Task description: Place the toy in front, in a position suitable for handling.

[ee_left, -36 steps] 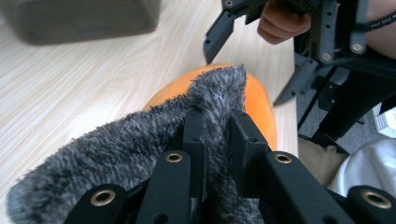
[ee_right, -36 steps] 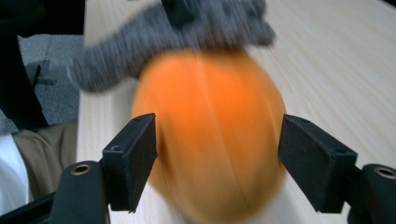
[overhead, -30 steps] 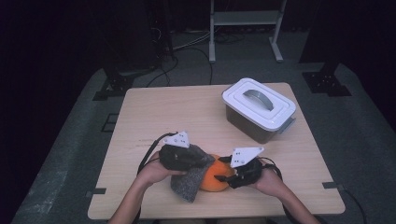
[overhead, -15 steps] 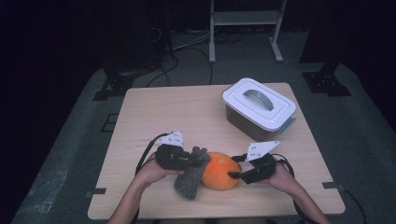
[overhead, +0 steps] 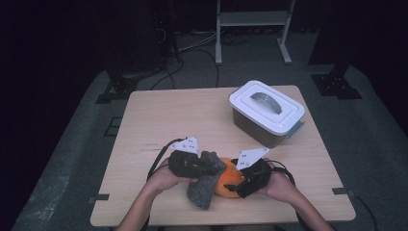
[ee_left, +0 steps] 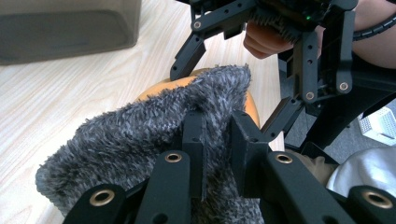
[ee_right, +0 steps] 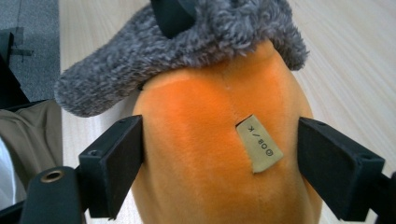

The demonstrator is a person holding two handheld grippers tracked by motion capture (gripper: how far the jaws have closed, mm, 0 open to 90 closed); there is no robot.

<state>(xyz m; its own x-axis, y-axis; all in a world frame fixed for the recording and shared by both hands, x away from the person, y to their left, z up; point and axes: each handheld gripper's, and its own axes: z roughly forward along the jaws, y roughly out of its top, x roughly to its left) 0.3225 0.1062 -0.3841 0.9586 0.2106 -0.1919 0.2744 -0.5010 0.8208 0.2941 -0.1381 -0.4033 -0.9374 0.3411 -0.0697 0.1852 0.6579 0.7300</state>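
The left tool (overhead: 204,166) was clamped tight on the grey sock (overhead: 203,187) — in the left gripper view its two black jaws pinched a fold of the fuzzy fabric (ee_left: 140,135) between them, nearly touching each other. The sock draped over the top of the orange plush (overhead: 228,182) and hung down toward the person's edge of the counter (overhead: 159,115), its loose end resting on the wood. The plush sat on the counter between the two hands, close to the near edge.

The right tool (overhead: 240,185) had just been opening, its jaws now as wide as they go. In the right gripper view they stood on either side of the plush (ee_right: 205,154), the left jaw right at the fabric, the right one a touch clear — no squeeze on it. A small tan tag (ee_right: 259,143) showed on the plush between those jaws, and the sock (ee_right: 187,51) capped its far end.

Farther back on the right of the counter stood a box (overhead: 267,113) with a white lid and grey handle, lid on, well apart from the hands
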